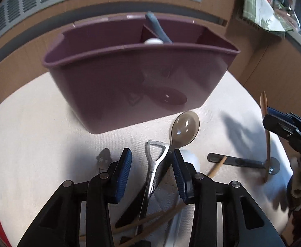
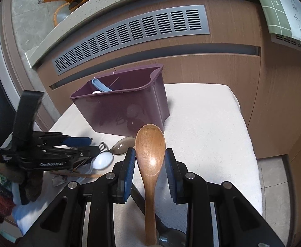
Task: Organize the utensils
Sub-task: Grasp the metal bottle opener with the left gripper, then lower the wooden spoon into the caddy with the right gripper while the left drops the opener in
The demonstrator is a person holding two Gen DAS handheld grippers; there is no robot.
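Note:
A purple divided caddy (image 1: pixel 129 78) stands on the white cloth (image 1: pixel 37 140), with a blue handle (image 1: pixel 158 28) and a white utensil inside; it also shows in the right wrist view (image 2: pixel 127 105). My left gripper (image 1: pixel 152 165) is open just above a pile of utensils, its fingers on either side of a metal bottle opener (image 1: pixel 153 164), beside a smoky clear spoon (image 1: pixel 184 128). My right gripper (image 2: pixel 149 165) holds a wooden spoon (image 2: pixel 150 156) lifted above the cloth, bowl pointing at the caddy.
A black-handled pizza cutter (image 1: pixel 245 162) and chopsticks (image 1: pixel 216 167) lie to the right of the pile. A white spoon (image 2: pixel 103 160) lies by the left gripper (image 2: pixel 74 146). A wooden cabinet with a grey vent (image 2: pixel 134 35) rises behind the cloth.

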